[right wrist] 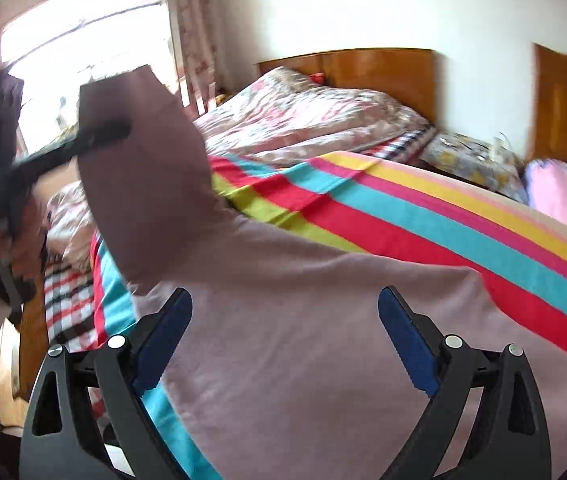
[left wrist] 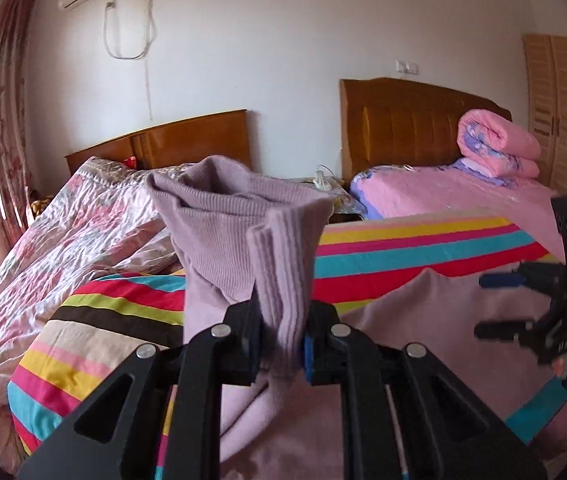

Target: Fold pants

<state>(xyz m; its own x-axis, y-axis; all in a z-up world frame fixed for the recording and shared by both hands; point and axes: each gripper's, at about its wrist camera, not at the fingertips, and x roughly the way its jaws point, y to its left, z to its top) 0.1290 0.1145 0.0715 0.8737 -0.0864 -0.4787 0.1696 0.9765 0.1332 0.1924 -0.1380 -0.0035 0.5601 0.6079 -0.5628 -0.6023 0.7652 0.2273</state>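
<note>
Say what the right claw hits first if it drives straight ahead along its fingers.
Likely the mauve pants: the open right claw points at the part spread flat on the striped sheet. Depth unclear.

Pants (left wrist: pixel 219 216): pale lilac knit, ribbed cuff. Main body lies spread flat on the striped sheet (left wrist: pixel 403 248), w/ one leg lifted off it. Ribbed cuff end stands upright, pinched in the left gripper (left wrist: pixel 279 340), fabric bunched and drooping back toward the sheet. In right wrist view the raised leg (right wrist: pixel 139 184) hangs as a flat panel above the sheet's left part.
</note>
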